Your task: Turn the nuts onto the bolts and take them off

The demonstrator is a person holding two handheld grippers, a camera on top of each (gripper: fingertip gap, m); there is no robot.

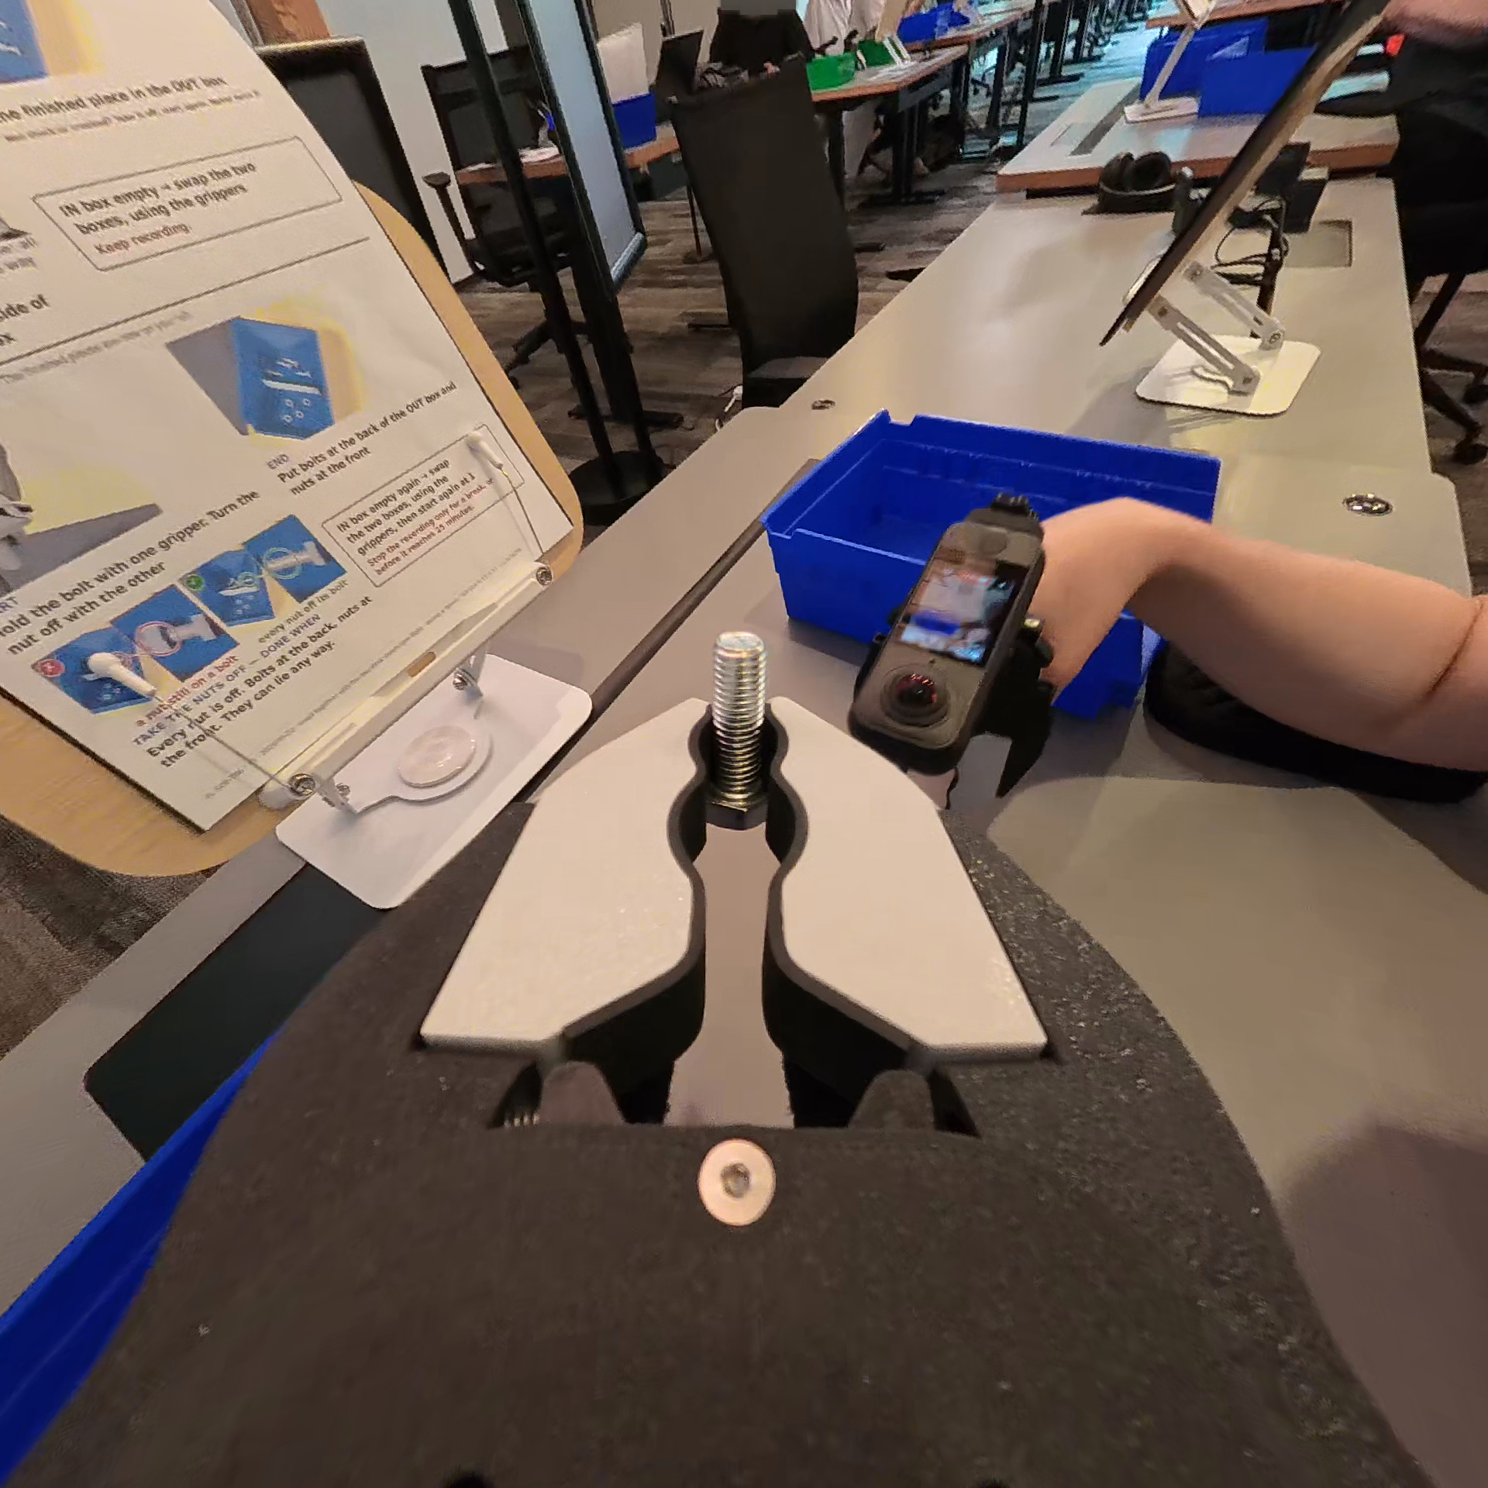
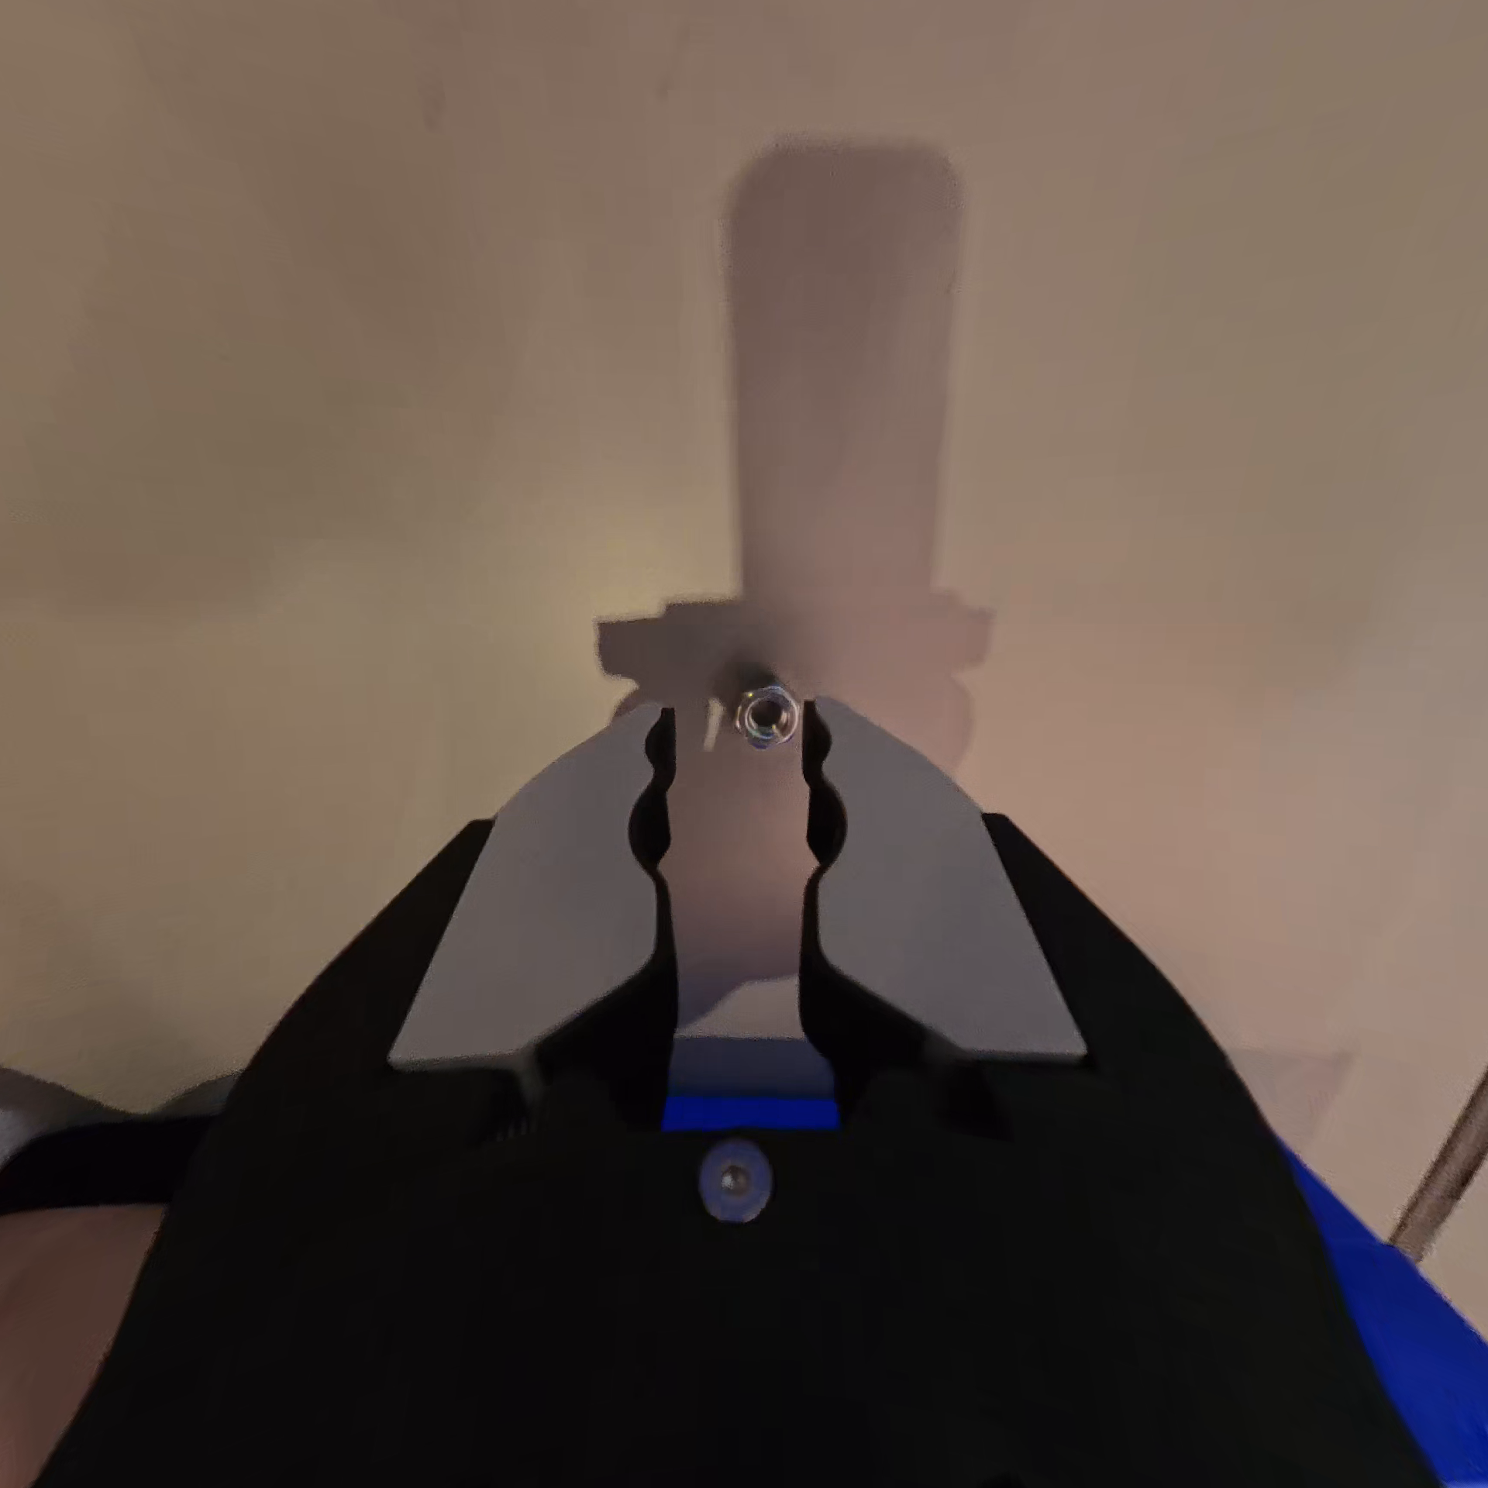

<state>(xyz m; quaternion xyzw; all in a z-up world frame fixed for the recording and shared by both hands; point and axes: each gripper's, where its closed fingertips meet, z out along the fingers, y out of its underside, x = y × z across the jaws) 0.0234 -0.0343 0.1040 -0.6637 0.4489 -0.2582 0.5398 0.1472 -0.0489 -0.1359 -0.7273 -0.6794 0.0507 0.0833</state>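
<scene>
Left gripper (image 1: 739, 753) clamped on a bolt (image 1: 738, 708): dark hex head seated in the notch between the fingertips, bright threaded shank standing out past them, bare of any nut. Off to the left of those fingers, an instruction sheet on a white stand (image 1: 427, 773); to the right and beyond, a blue bin (image 1: 990, 491) on the grey desk (image 1: 1127, 886), with a person's forearm (image 1: 1256, 636) reaching along in front of it.

Right gripper (image 2: 734, 717), seen from the left wrist with its camera facing back, pointed down at the desk just in front of that bin. From its own wrist view: jaws parted to a moderate gap, gripping nothing. A small silvery hex nut (image 2: 766, 717) lying on the desk between the fingertips, nearer the right finger (image 2: 813, 725), bore facing the camera; contact with that finger unclear in the blur.

Judged progress: this bolt and nut already apart; left to do, closing on the nut and sorting both pieces, or threading again.
</scene>
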